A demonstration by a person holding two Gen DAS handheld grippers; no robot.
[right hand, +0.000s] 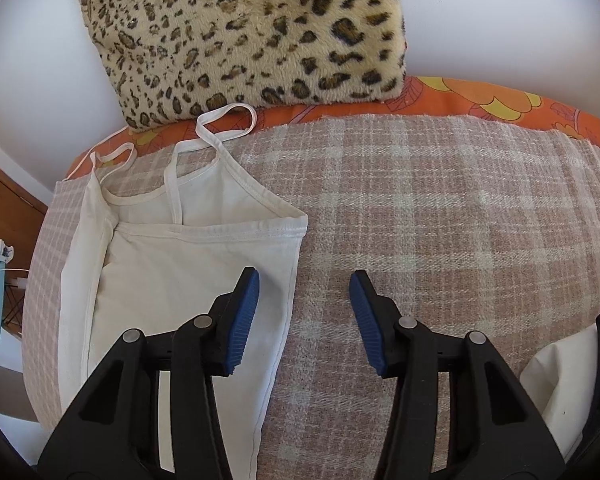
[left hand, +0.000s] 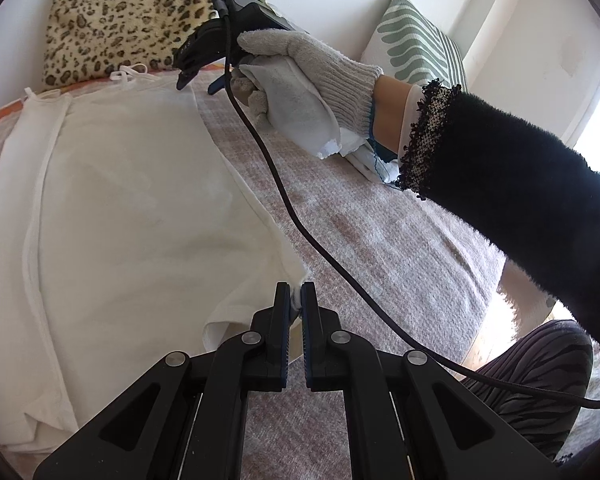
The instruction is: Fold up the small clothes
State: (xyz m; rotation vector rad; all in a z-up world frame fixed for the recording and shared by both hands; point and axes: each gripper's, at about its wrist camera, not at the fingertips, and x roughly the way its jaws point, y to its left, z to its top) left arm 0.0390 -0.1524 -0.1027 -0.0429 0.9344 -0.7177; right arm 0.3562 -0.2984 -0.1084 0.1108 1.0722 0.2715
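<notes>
A white strappy top point(left hand: 132, 208) lies on a pink plaid blanket point(left hand: 380, 248), folded lengthwise. My left gripper point(left hand: 296, 300) is shut on the top's near right hem corner. My right gripper point(left hand: 198, 76), held in a gloved hand, hovers over the top's far right corner by the straps. In the right wrist view the right gripper point(right hand: 304, 292) is open and empty, its left finger over the top point(right hand: 172, 280) and its right finger over the blanket point(right hand: 440, 220). The straps point(right hand: 220, 128) lie toward the pillow.
A leopard-print pillow point(right hand: 252, 36) leans on the wall behind the top. An orange floral sheet point(right hand: 480, 100) edges the blanket. A green-striped pillow point(left hand: 416, 40) stands at the back right. The right gripper's black cable point(left hand: 300, 224) crosses the blanket.
</notes>
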